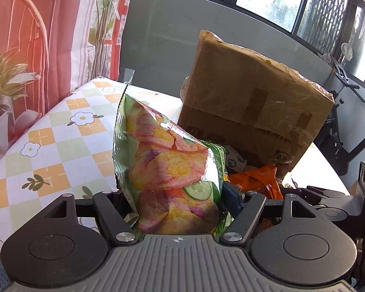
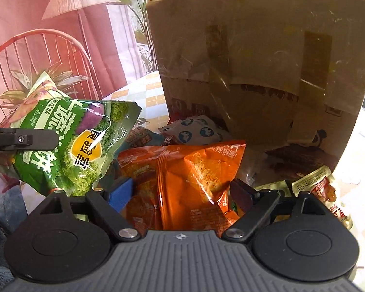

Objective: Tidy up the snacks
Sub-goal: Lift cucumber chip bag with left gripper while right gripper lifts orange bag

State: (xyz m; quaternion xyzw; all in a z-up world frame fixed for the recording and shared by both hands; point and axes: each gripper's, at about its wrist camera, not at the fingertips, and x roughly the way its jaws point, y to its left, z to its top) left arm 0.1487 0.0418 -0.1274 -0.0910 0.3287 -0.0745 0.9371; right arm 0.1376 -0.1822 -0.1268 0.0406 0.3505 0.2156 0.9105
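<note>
Left claw grips crinkly green chip bag – right claw spread around glossy orange packet

We see a green snack bag printed with pink and yellow crisps, a cucumber slice and purple patches; its other face carries white lettering and a yellow badge. Right of it lies an orange packet with white print. Behind sits a white pouch dotted with blue roundels. The brown cardboard box wears glossy tape. The tablecloth shows orange, pale green and white checks with flowers
</note>
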